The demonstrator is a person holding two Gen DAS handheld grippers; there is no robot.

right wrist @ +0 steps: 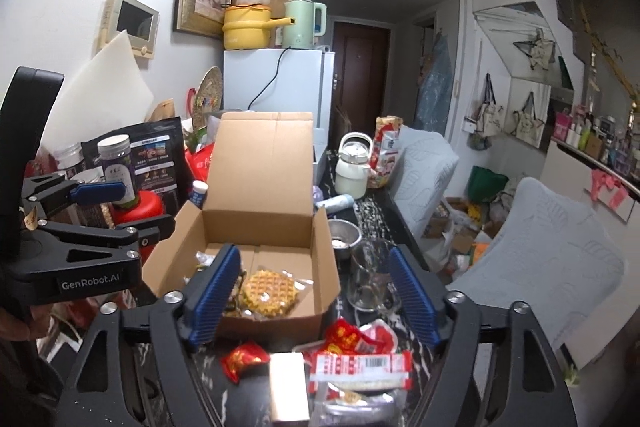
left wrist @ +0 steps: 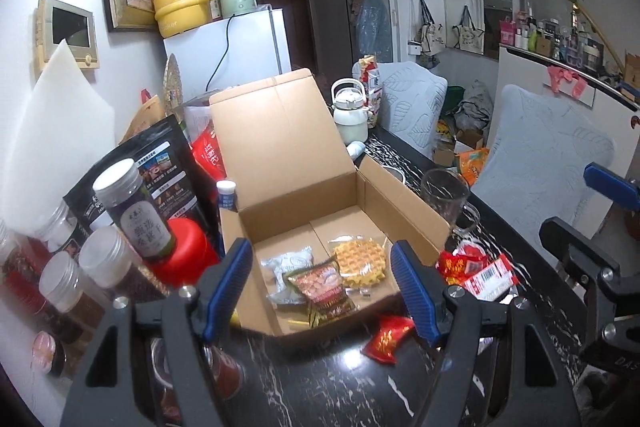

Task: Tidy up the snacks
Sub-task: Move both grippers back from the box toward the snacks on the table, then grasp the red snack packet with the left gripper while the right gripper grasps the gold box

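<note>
An open brown cardboard box stands on the black, white-veined marble desk with its lid flap raised upright at the back. On the box floor lie three snacks: a golden waffle in clear wrap toward the right, a red-and-green printed snack packet in front of it, and a silvery-white foil packet to the left, the printed packet overlapping the foil one.

More snacks lie on the desk outside the box. A small red wrapped candy sits just in front of the box's near right corner, and a loose pile of red-and-white wrappers with a barcode lies beside the box's right wall. In the right wrist view a pale rectangular packet lies near that pile.

The left hand-held gripper hangs over the near edge of the box, its blue-padded fingers apart and with nothing gripped between them. The right hand-held gripper hangs over the desk in front of the box, its jaws spread wide and empty, the wrappers below them.

A clear glass mug stands just right of the box, with a small metal bowl behind it. Left of the box are clear jars with screw lids, a dark labelled bottle on a red container, and a black printed pouch. A white kettle-shaped jug stands farther back on the desk, beside a chair in a pale quilted cover.
</note>
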